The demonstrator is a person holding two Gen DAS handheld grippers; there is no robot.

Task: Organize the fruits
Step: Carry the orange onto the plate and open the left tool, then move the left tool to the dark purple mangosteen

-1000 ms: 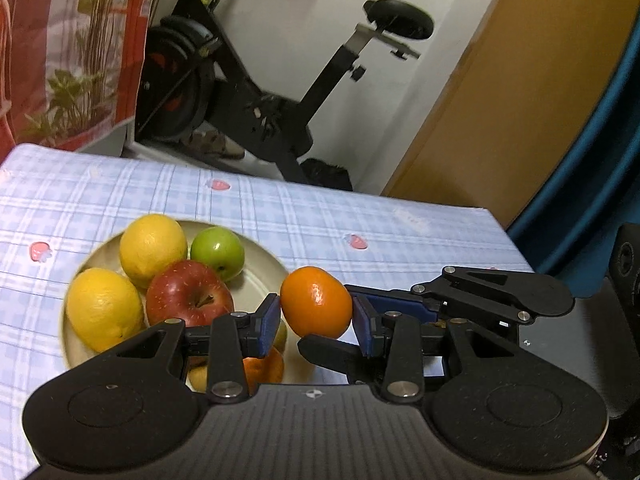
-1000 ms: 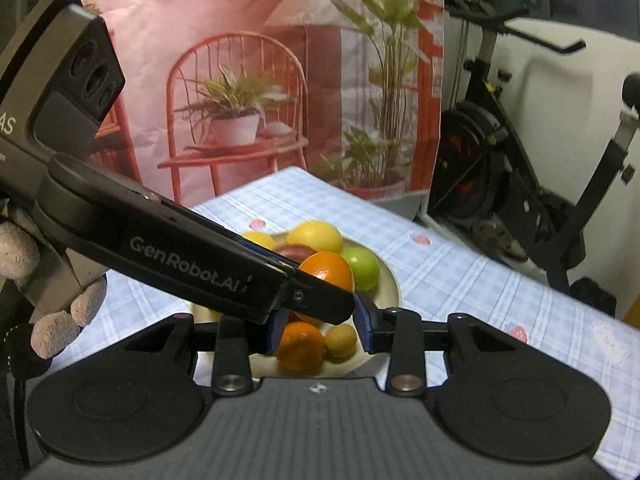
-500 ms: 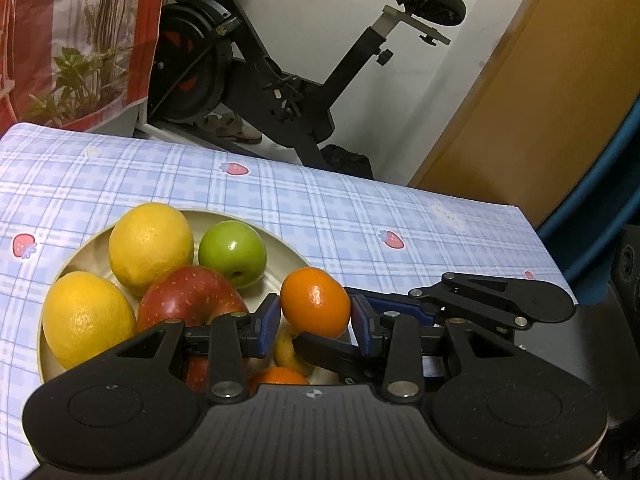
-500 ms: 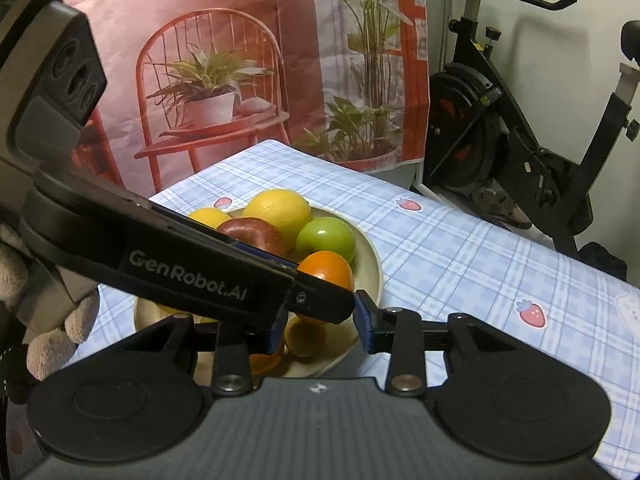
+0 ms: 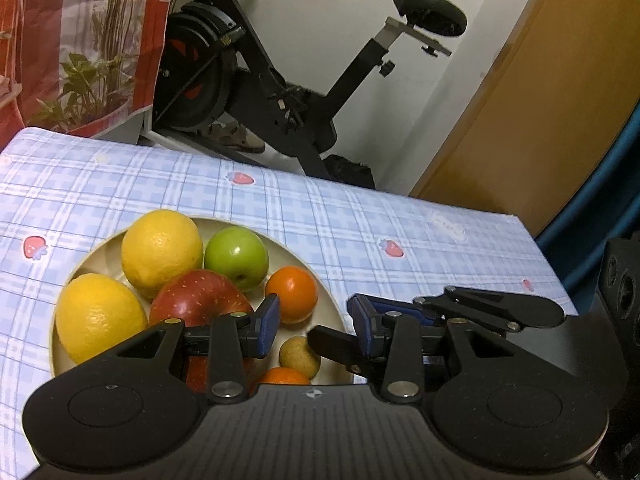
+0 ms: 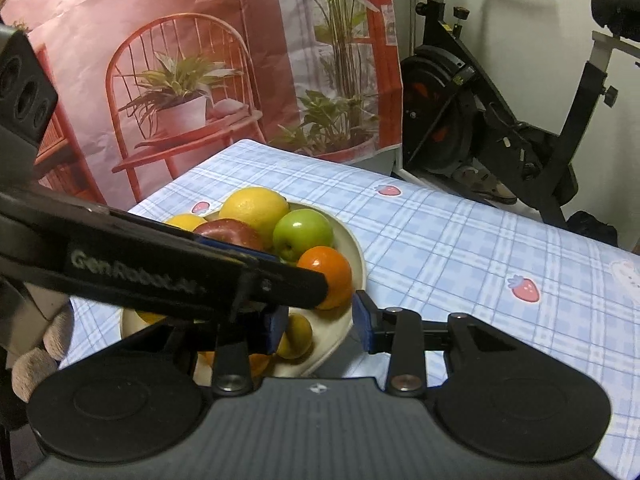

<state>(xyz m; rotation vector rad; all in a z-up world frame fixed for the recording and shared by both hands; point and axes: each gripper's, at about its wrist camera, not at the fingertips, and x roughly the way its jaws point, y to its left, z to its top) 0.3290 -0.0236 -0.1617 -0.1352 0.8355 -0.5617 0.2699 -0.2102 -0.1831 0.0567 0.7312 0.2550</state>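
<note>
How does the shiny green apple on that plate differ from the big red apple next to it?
The shiny green apple is smaller and plain green; the big red apple is larger, with pale speckles. The green apple shows in full near the far rim of the cream plate, while the red apple sits nearer, partly hidden behind the black fingers. Both are round, glossy and touching.

Table with one plate of fruit

A blue-checked, strawberry-printed tablecloth (image 5: 360,220) covers the table; a cream plate (image 5: 100,248) rests directly on it, near one edge, heaped with fruit.
</note>
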